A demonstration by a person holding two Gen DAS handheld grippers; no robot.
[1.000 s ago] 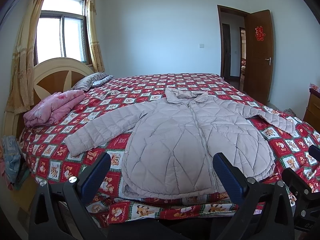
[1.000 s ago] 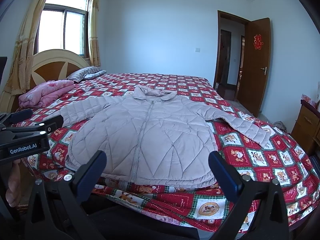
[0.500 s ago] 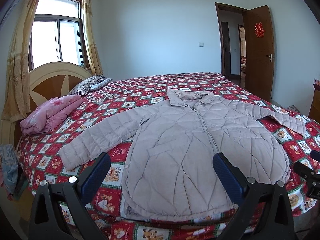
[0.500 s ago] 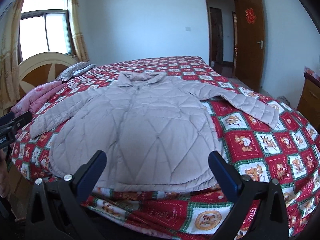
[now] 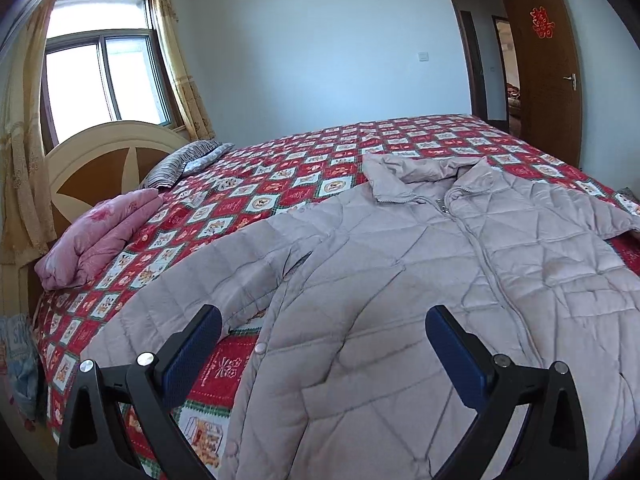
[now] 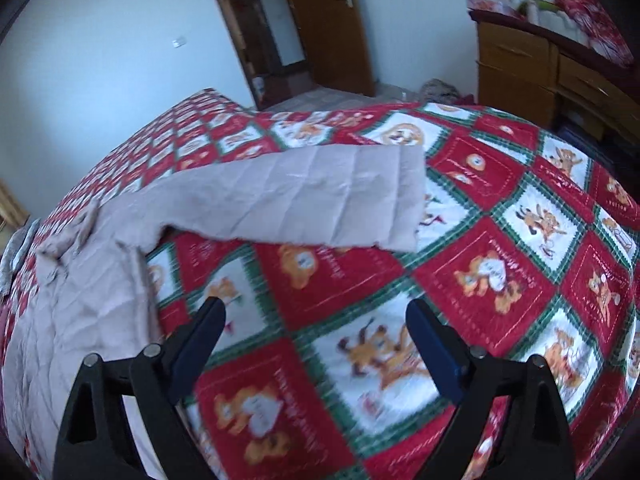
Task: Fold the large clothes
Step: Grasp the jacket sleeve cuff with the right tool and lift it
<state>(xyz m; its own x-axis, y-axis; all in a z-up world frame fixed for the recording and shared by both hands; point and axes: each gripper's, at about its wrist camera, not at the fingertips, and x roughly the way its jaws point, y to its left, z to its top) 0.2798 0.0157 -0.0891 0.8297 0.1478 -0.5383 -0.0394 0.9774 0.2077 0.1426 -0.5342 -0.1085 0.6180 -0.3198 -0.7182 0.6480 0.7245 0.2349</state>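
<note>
A pale grey quilted jacket (image 5: 400,280) lies face up, zipped, spread flat on the bed with its collar toward the far side. My left gripper (image 5: 320,344) is open and empty, hovering low over the jacket's left front, near its left sleeve (image 5: 192,280). In the right wrist view the jacket's right sleeve (image 6: 304,200) stretches out over the bedspread, its cuff to the right. My right gripper (image 6: 316,332) is open and empty above the bare bedspread, just in front of that sleeve.
The bed has a red, white and green patchwork bedspread (image 6: 480,272). A folded pink quilt (image 5: 100,236) and striped pillows (image 5: 180,160) lie by the headboard (image 5: 92,156). A wooden dresser (image 6: 540,76) stands right of the bed, with an open door (image 6: 328,24) behind.
Both grippers have moved forward and lower over the bed. The left one closed in on the jacket's left front. The right one swung right toward the right sleeve.
</note>
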